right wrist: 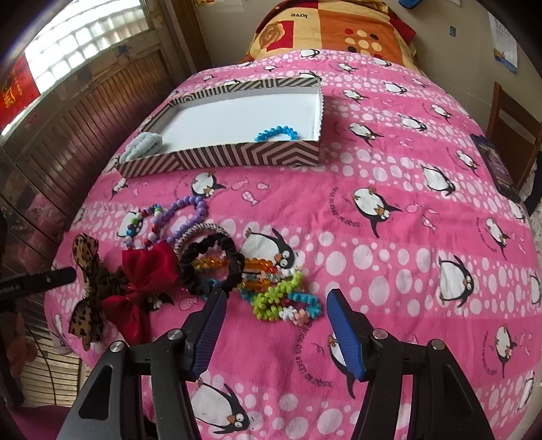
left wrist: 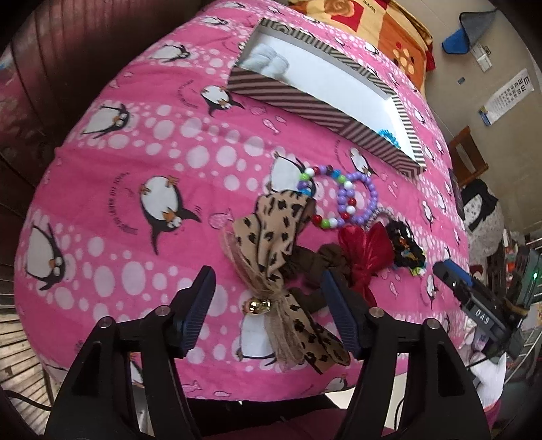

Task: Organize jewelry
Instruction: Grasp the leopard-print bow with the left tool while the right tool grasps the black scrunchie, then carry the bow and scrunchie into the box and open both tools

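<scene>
A striped box (right wrist: 237, 156) with a white floor lies on the pink penguin bedspread; it holds a blue bead bracelet (right wrist: 277, 132) and a pale scrunchie (right wrist: 144, 144). The box also shows in the left wrist view (left wrist: 291, 101). My left gripper (left wrist: 267, 291) is open, its jaws either side of a leopard-print bow (left wrist: 271, 237) with a gold bell. Beside the bow lie a brown scrunchie (left wrist: 325, 260), a red bow (left wrist: 362, 250), a purple bead bracelet (left wrist: 355, 199) and a black scrunchie (left wrist: 406, 243). My right gripper (right wrist: 274, 304) is open just before a heap of green, turquoise and orange bracelets (right wrist: 277, 294).
The pink bedspread (right wrist: 389, 237) covers the bed, with an orange patterned quilt (right wrist: 338, 30) at its far end. A wooden panelled wall and window (right wrist: 78, 78) stand to the left. A wooden chair (right wrist: 511, 122) stands at the right. The right gripper shows in the left wrist view (left wrist: 474, 291).
</scene>
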A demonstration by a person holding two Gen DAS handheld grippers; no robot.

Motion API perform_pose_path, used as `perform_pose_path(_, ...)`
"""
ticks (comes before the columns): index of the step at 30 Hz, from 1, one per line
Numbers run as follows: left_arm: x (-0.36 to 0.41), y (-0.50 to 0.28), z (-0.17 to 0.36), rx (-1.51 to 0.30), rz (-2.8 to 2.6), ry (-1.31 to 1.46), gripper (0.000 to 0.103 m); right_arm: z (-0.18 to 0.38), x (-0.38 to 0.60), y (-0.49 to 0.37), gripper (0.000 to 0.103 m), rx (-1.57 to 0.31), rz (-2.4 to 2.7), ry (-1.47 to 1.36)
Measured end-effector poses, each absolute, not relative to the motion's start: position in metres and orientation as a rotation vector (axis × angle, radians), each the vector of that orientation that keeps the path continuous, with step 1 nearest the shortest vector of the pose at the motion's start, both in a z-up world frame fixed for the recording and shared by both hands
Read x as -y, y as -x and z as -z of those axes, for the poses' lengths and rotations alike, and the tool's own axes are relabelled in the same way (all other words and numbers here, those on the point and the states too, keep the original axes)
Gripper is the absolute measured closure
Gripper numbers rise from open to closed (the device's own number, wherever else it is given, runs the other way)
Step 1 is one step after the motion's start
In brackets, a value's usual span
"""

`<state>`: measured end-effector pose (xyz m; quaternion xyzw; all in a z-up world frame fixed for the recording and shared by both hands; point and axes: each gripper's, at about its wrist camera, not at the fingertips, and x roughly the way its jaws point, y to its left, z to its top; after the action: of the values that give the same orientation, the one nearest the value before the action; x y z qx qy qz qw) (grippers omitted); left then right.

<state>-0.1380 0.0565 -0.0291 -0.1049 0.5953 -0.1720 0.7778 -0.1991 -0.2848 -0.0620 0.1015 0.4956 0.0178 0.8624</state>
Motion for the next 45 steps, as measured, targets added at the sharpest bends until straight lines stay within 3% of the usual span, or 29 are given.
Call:
perform_pose_path(3, -0.048, 0.137, 0.035, -1.309, 0.384, 0.205, 0.036, 0.061, 0.279, 0.19, 0.045, -1.038, -0.068, -0.206)
perform_pose_path(5, -0.042, 0.136, 0.039, -1.325, 0.389, 0.19, 0.036, 0.063, 0.274, 0.182, 0.056, -1.044, -0.087, -0.193)
perform_pose_path(12, -0.033, 0.134, 0.052, -1.346, 0.382, 0.167, 0.036, 0.081, 0.26, 0.163, 0.066, -1.093, -0.148, -0.159)
perform_pose_path(13, -0.033, 0.134, 0.053, -1.347, 0.385, 0.17, 0.037, 0.083, 0.259, 0.162, 0.075, -1.097, -0.156, -0.151)
perform_pose_path(14, -0.033, 0.134, 0.054, -1.345, 0.386, 0.173, 0.046, 0.086, 0.257, 0.16, 0.083, -1.101, -0.164, -0.145)
perform_pose_path(17, -0.031, 0.132, 0.057, -1.342, 0.374, 0.146, 0.075, 0.088, 0.256, 0.16, 0.093, -1.091, -0.169, -0.138)
perform_pose_path(20, -0.032, 0.131, 0.054, -1.328, 0.378, 0.139, 0.087, 0.084, 0.256, 0.162, 0.095, -1.078, -0.17, -0.13)
perform_pose_path(35, -0.042, 0.106, -0.01, -1.166, 0.399, 0.123, 0.088, 0.029, 0.261, 0.159, 0.096, -0.947, -0.16, -0.136)
perform_pose_path(45, -0.016, 0.045, -0.056, -1.049, 0.39, 0.074, 0.088, 0.004, 0.284, 0.122, 0.096, -0.896, -0.12, -0.151)
